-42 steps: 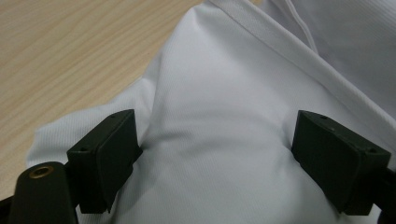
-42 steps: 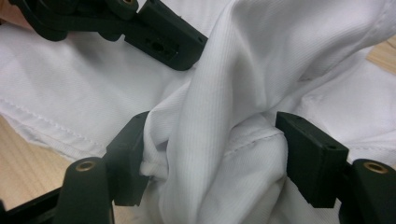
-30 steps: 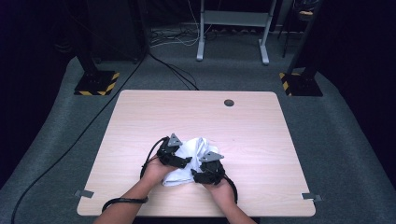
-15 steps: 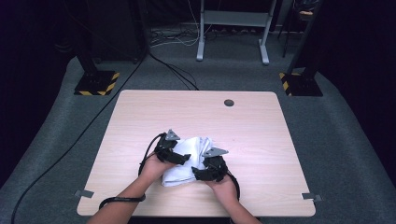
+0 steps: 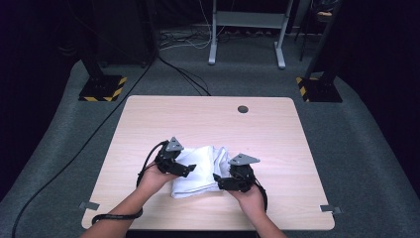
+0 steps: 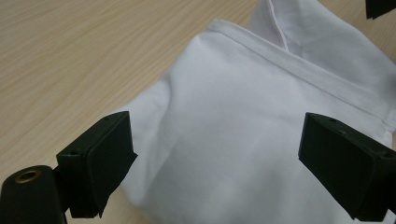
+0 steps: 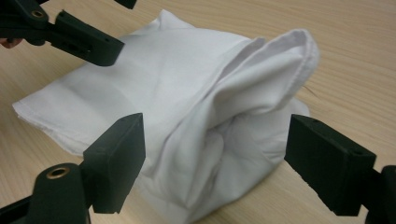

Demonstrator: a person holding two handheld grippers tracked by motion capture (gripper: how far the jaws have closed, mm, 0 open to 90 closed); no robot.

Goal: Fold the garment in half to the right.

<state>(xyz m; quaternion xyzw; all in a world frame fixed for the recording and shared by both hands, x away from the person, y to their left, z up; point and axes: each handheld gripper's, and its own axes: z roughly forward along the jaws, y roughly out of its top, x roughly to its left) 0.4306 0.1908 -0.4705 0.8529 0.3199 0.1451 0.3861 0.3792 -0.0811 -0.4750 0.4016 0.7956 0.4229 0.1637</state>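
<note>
The folded white cotton cloth [image 5: 200,171] lay at six o'clock on the pale wooden worktop [image 5: 148,124], both grippers' fingers [image 6: 107,163] wide open, the right gripper [image 7: 210,163] having just opened, so its loose fold could spring apart.

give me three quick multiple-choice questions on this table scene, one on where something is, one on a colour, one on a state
1. Where does the cloth lie?
A. between the two grippers, on the near half of the table
B. beside the round hole at the far edge
C. on the floor

2. What colour is the cloth?
A. blue
B. white
C. red

3. How do the jaws of the right gripper stand?
A. clamped on the cloth
B. shut with nothing between them
C. apart, pads clear of the cloth

Answers: 1 A, the high view shows it between the left gripper and the right one. 2 B, all views show white fabric. 3 C, the right gripper view shows both pads spread off the fabric.
</note>
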